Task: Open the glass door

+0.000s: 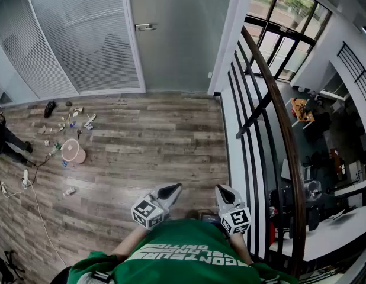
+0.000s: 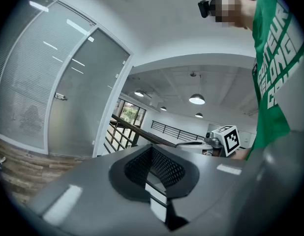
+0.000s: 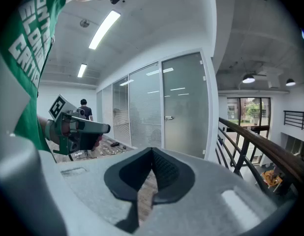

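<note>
Looking down in the head view, the frosted glass door point(image 1: 177, 34) with a metal lever handle point(image 1: 144, 26) stands closed at the far end of the grey wood-plank floor point(image 1: 147, 147). It is well apart from the left gripper point(image 1: 169, 190) and right gripper point(image 1: 224, 193), both held low before the person's green shirt point(image 1: 171, 253).

In the left gripper view, the left gripper's jaws meet with nothing between them, and the door lies ahead to the left.

In the right gripper view, the right gripper's jaws are pressed together, empty. The door lies ahead, beside a dark railing point(image 3: 255, 146).

Wood-plank floor point(image 1: 141, 135), dark railing point(image 1: 282, 108)
</note>
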Available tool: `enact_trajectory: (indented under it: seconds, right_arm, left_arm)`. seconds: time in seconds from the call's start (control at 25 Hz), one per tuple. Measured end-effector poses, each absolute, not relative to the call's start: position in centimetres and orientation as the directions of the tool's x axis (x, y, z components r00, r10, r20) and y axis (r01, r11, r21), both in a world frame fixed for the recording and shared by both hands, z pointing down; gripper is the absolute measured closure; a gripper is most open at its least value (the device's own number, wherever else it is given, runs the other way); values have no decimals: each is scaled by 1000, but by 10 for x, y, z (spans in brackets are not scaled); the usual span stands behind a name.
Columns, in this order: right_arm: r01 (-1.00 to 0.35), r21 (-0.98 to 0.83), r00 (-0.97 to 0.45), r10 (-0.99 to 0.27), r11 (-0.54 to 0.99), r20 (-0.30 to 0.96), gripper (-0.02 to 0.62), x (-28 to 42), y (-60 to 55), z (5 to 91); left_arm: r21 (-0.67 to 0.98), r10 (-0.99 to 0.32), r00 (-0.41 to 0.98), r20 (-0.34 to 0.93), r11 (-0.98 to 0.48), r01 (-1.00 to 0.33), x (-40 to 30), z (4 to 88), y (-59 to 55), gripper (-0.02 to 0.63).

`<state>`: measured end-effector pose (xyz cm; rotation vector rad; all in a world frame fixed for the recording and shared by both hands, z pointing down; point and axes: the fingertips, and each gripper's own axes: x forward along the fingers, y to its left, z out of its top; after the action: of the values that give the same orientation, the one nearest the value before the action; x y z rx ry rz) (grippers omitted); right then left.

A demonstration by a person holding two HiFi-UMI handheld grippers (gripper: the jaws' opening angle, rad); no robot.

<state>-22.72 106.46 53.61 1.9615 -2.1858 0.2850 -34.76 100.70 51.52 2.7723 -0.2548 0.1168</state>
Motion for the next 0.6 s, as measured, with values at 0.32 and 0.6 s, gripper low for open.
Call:
enact_trajectory:
  seconds: [0.32,0.6]
  right_arm:
    - [-994,-21,-108,-955,106,275,603,-222,1075,542]
    - [-993,-34,-121,-954,116,276,603,-213,1085,544]
  left_arm:
    - [333,-165,980,107,-923,-192,-336,515,1013,591]
    - [334,-176,978,111,-920,-204,-323,510,1023,591]
